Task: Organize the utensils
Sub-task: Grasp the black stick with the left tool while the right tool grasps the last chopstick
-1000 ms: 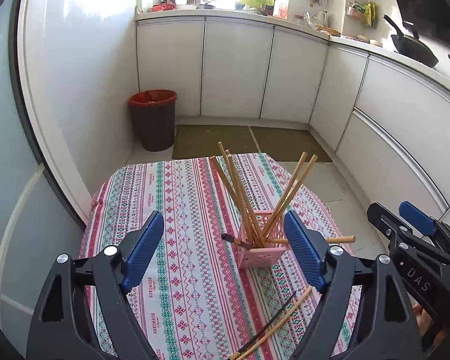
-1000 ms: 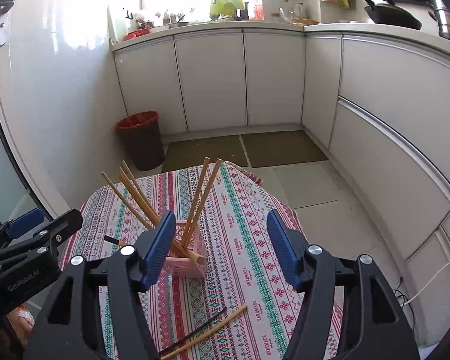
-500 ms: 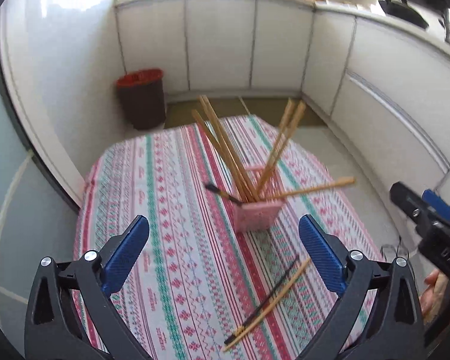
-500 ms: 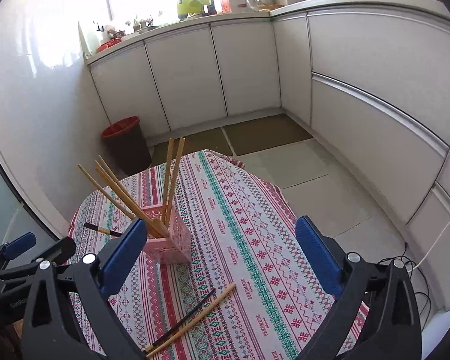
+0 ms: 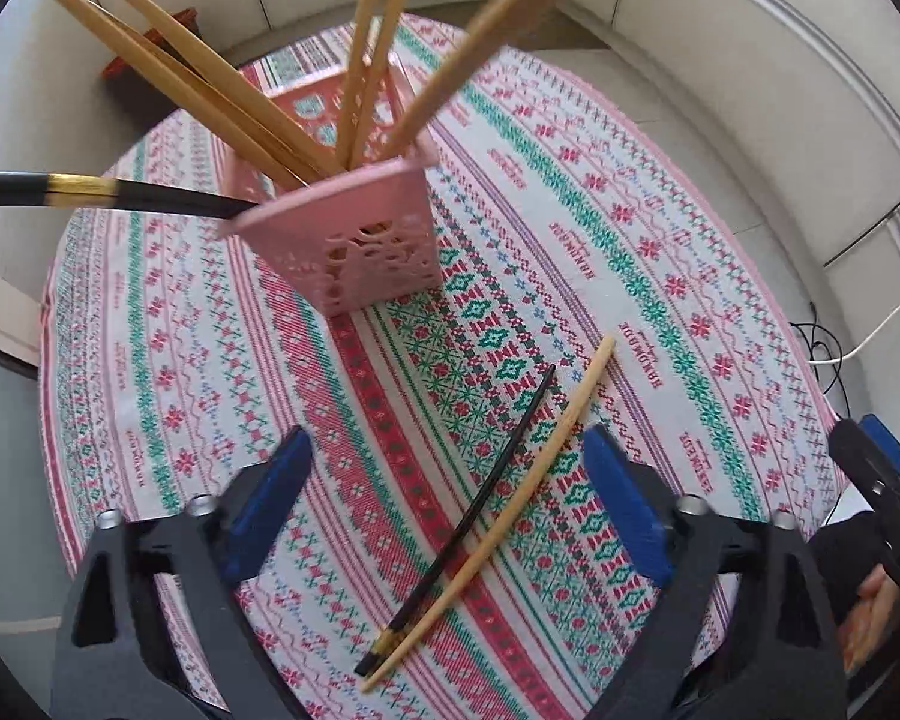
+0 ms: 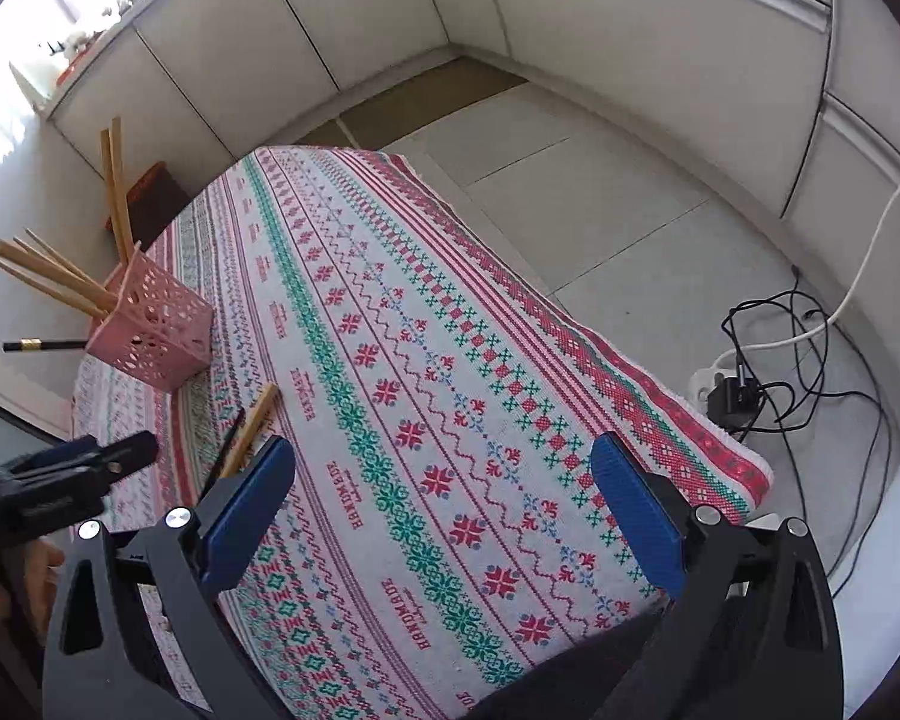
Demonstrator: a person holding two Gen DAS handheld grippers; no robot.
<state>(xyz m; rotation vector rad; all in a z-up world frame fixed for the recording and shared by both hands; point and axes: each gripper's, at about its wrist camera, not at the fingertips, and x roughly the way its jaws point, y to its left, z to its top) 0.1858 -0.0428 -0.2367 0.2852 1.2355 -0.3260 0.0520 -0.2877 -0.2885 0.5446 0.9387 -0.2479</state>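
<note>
A pink perforated holder (image 5: 354, 228) (image 6: 150, 330) stands on the patterned tablecloth (image 5: 600, 252) with several wooden chopsticks and one black chopstick (image 5: 120, 195) leaning out of it. A loose black chopstick (image 5: 468, 516) and a loose wooden chopstick (image 5: 510, 498) lie crossed on the cloth. My left gripper (image 5: 450, 480) hovers over this pair, its jaws closing, pads clear of both sticks. My right gripper (image 6: 444, 492) stands open above bare cloth, to the right of the loose pair (image 6: 252, 426). The left gripper (image 6: 78, 468) shows at the right wrist view's left edge.
The table's right edge (image 6: 660, 396) drops to a tiled floor with a power strip and tangled cables (image 6: 744, 384). White cabinets (image 6: 630, 60) curve round the back. A red bin (image 6: 150, 192) stands behind the table. A hand (image 5: 870, 600) shows at the lower right.
Both grippers have dropped towards the table and tilted downward. The left now looks down on the holder and the loose pair. The right has swung right, over bare cloth.
</note>
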